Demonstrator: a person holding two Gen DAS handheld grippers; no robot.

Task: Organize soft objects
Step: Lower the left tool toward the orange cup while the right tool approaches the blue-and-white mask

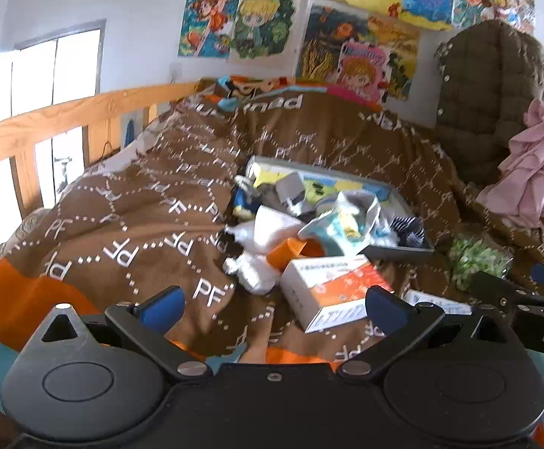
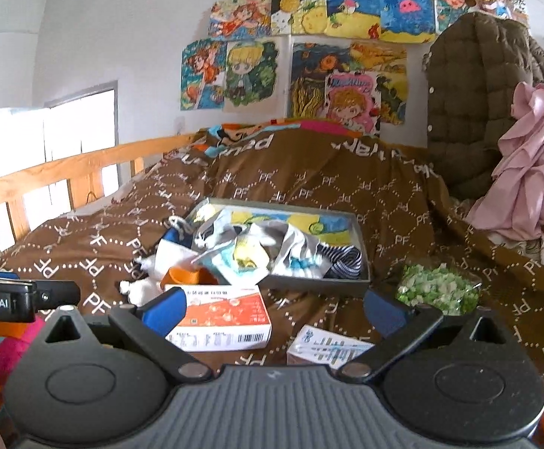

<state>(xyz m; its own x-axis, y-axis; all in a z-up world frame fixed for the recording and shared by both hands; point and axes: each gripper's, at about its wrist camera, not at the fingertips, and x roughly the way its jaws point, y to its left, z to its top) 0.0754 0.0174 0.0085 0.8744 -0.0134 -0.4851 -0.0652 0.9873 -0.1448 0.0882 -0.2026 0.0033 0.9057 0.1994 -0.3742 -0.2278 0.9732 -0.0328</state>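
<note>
Barely begun, by the look of it: both tools hover empty over the near edge of the bed, left gripper point(image 1: 272, 308) spread wide with nothing between its blue pads, right gripper point(image 2: 273, 312) equally wide and equally empty. Heaped in and over the grey tray point(image 2: 320, 282) toward the middle of the brown quilt point(image 2: 403, 202): a tangle of soft things point(image 2: 257, 249), socks and small cloths as far as can be judged, with a striped navy-and-white piece point(image 2: 343, 258) tucked in the tray's near right corner. Spilled past the tray's left rim onto the quilt: white bundles point(image 1: 253, 273) and something orange point(image 2: 187, 275), partly buried. Just short of the tray, toward the near edge: an orange-and-white carton point(image 2: 221, 318) and a smaller blue-printed box point(image 2: 328, 348), the latter cut off by the right tool's body. To the right of the tray, a clear bag of green-and-white bits point(image 2: 438, 290). Nothing visibly folded, paired or sorted yet; practically all of the job left. Hard to separate one garment from another in the heap; impossible to count them. Contents under the pile and the tray's floor mostly hidden, save a printed yellow-and-blue lining. At the far right corner, a quilted olive coat point(image 2: 477, 104) and pink fabric point(image 2: 530, 164), hanging or propped, support unseen.
</note>
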